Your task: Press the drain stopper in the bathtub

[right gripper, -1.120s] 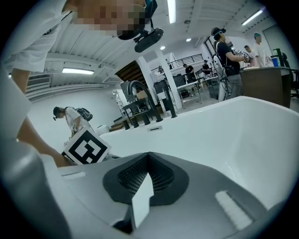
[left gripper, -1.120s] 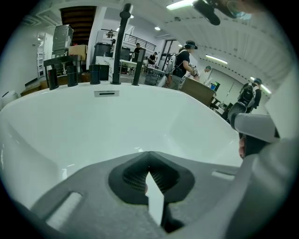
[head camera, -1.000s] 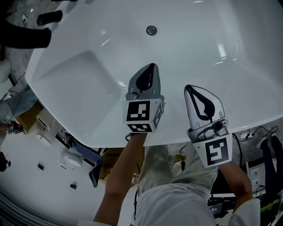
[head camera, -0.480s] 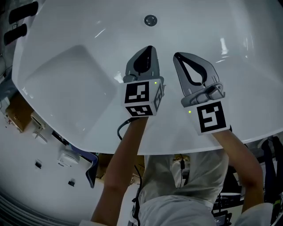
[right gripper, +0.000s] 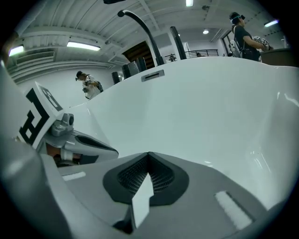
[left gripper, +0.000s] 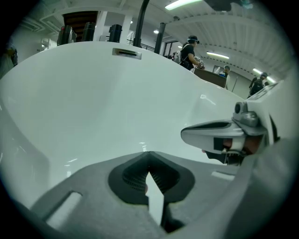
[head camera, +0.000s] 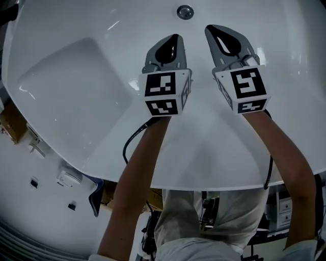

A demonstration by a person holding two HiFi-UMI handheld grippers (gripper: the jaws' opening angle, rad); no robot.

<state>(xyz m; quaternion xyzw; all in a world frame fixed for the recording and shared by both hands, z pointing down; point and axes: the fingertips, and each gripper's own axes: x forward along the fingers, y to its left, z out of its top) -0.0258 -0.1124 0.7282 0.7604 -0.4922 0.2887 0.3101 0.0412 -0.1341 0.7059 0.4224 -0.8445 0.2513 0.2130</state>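
A glossy white bathtub (head camera: pixel 76 76) fills the head view, its smooth inner wall curving down towards the top of the picture. The small round chrome drain stopper (head camera: pixel 185 11) sits in the tub's surface at the upper edge of that view, just beyond both tools and between their lines, touched by neither.

The grey left hand-held gripper (head camera: pixel 173 42) is held over the inner wall, pointing towards the stopper. In the left gripper view its jaws (left gripper: pixel 148 154) are drawn narrow, tips meeting, with only white tub wall (left gripper: pixel 93 102) behind them and nothing held. The grey right hand-held gripper (head camera: pixel 218 33) is just beside it, angled slightly inward, its tip a little farther up the picture. In the right gripper view it (right gripper: pixel 148 154) is likewise closed at the tips and empty, facing the far wall of the tub (right gripper: pixel 210 107).

Each tool shows in the other's view: the right one (left gripper: pixel 224 133) at the left camera's right edge, the left one (right gripper: pixel 79 140) at the right camera's left edge. A narrow dark slot (left gripper: pixel 126 53), probably an overflow opening, sits high on the far wall, also seen from the right side (right gripper: pixel 153 75). A black curved spout (right gripper: pixel 140 23) rises behind the rim.
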